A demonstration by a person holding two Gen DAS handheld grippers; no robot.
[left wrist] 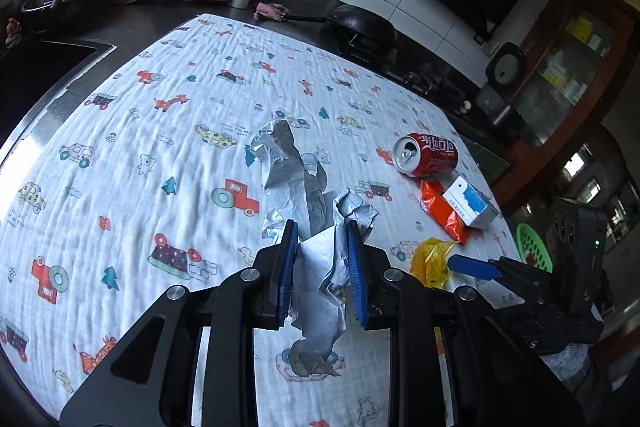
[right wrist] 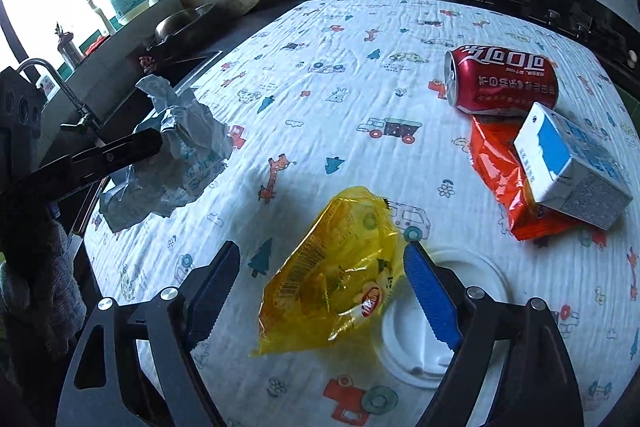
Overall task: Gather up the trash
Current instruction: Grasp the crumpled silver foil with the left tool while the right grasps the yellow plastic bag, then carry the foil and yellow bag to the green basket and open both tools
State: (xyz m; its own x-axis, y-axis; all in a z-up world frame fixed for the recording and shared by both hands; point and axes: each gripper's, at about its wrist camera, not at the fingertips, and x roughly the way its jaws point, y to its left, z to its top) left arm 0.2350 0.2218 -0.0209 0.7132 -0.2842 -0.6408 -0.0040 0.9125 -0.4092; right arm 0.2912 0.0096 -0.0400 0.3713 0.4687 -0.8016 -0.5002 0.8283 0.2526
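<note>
My left gripper (left wrist: 322,247) is clamped on the crumpled paper (left wrist: 296,171), w/ the sheet bunched btwn both blue pads and lifted off the printed cloth (left wrist: 120,131). My right gripper (right wrist: 320,291) is spread wide around the yellow wrapper (right wrist: 340,267), not touching it as far as I can tell; wrapper lies partly over a white lid (right wrist: 460,311). Further right: red can (right wrist: 504,83) on its side, orange packet (right wrist: 500,171) under the milk carton (right wrist: 572,171).

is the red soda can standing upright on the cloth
No, the red soda can lies on its side on the printed cloth, its opened top facing sideways.
</note>
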